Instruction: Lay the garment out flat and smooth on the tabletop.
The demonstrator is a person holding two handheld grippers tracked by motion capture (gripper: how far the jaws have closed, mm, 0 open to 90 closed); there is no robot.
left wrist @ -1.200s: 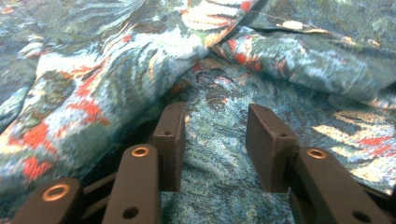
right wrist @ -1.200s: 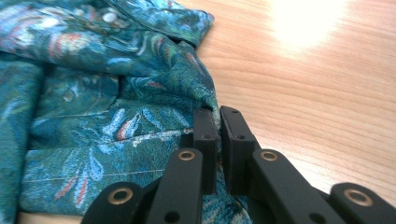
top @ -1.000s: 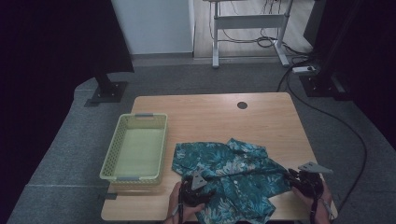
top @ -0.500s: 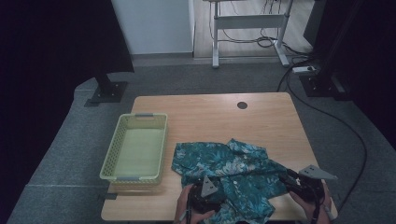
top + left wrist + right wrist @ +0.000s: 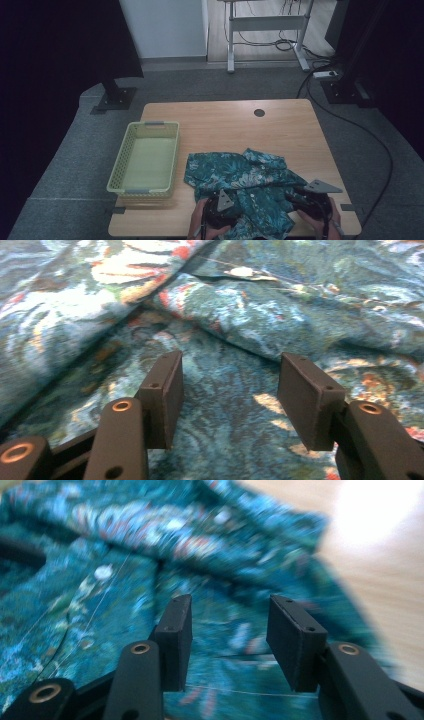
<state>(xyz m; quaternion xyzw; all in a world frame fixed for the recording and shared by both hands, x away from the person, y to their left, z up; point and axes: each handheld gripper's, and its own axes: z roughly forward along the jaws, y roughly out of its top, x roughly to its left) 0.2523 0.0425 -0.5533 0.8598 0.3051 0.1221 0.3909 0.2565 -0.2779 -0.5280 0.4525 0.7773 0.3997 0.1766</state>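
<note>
The work in hand looked like the opening grasp on a teal floral shirt (image 5: 245, 182), which lay crumpled on the near half of the desk (image 5: 280, 125), to the right of a yellow-green basket (image 5: 145, 157). Neither gripper had cloth between its jaws yet, so the step appeared to be the approach, not the lift.

The left gripper (image 5: 227, 390) hovered low over the shirt with its jaws spread wide. Flat printed cloth (image 5: 235, 365) lay directly below and ahead of the gap, and a raised fold ran across just beyond the tips. The right gripper (image 5: 227, 630) was likewise spread, tilted down at the shirt; a seam or thread line crossed under its jaws, and the bare desk showed off past the right-hand jaw, so it seemed to sit near the garment's edge.

From above, both hands came in at the near edge of the desk, the left gripper (image 5: 220, 205) over the shirt's near middle and the right gripper (image 5: 307, 200) at its right side, well apart from each other.

The next move probably called for lowering each pair of jaws onto a fold or hem and closing, since flat cloth offers little to pinch.
</note>
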